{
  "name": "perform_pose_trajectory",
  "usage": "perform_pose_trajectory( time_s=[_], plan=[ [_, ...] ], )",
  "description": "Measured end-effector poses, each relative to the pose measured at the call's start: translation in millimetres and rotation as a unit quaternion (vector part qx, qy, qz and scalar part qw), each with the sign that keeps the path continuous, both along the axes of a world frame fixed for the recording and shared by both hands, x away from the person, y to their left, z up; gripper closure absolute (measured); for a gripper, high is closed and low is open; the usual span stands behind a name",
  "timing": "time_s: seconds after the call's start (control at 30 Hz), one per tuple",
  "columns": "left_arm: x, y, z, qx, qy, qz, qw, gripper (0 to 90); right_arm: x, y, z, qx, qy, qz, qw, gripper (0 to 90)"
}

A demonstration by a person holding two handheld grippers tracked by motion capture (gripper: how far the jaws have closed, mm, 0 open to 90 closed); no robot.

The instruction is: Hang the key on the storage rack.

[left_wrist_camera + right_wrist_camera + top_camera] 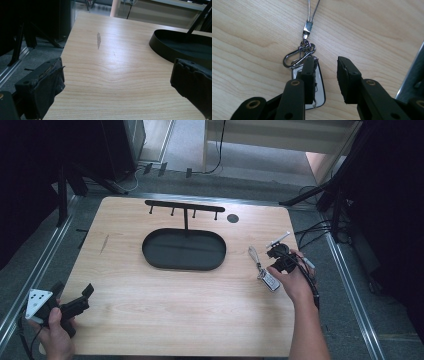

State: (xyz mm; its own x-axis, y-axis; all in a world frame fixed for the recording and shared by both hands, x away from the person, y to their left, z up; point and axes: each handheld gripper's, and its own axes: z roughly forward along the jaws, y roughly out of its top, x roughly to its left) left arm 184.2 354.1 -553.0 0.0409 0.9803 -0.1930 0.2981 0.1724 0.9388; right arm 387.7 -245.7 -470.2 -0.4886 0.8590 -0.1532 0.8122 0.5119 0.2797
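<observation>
Soft, even overhead light; the table (165,295) shows mild glare, dark surroundings, slight softness throughout.

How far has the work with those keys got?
Barely begun. The keys lie flat on the table, beside the right tongs, whose jaws stand apart with one over the fob and nothing gripped. The left tongs wait open near the table's corner. The black rack over the tray has bare hooks; lifting the keys is all still ahead.

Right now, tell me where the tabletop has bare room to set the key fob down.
Bare wood runs between the black oval tray and the near table edge, from the left gripper across to the key fob. The left strip beside the tray is bare too. It is crowded around the right gripper and fob.
</observation>
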Motion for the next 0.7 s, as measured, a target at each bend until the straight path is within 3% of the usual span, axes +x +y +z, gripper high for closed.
perform_pose_trajectory(
  time_s=[0.17,0.23,0.37,0.6,0.7],
  plan=[
    [-0.2,0.3,0.0,-0.001,-0.001,-0.001,1.0,0.0,8.9,9.0,-2.9,-0.003,0.025,-0.019,0.9995,71.2],
    [-0.2,0.2,0.0,-0.001,-0.001,-0.001,1.0,0.0,15.0,23.5,-1.9,-0.001,0.035,-0.022,0.9992,71.2],
    [-0.3,0.4,-0.1,-0.002,-0.001,-0.001,1.0,0.0,24.8,38.2,-2.5,-0.011,0.034,-0.021,0.9991,70.9],
    [-0.2,0.8,-0.1,-0.004,-0.001,-0.002,1.0,0.0,44.0,40.6,-15.0,-0.007,0.056,-0.057,0.9968,73.9],
    [-0.3,1.1,-0.1,-0.004,-0.001,-0.003,1.0,0.0,47.5,40.3,-18.8,-0.01,0.063,-0.06,0.9961,74.4]
  ],
)
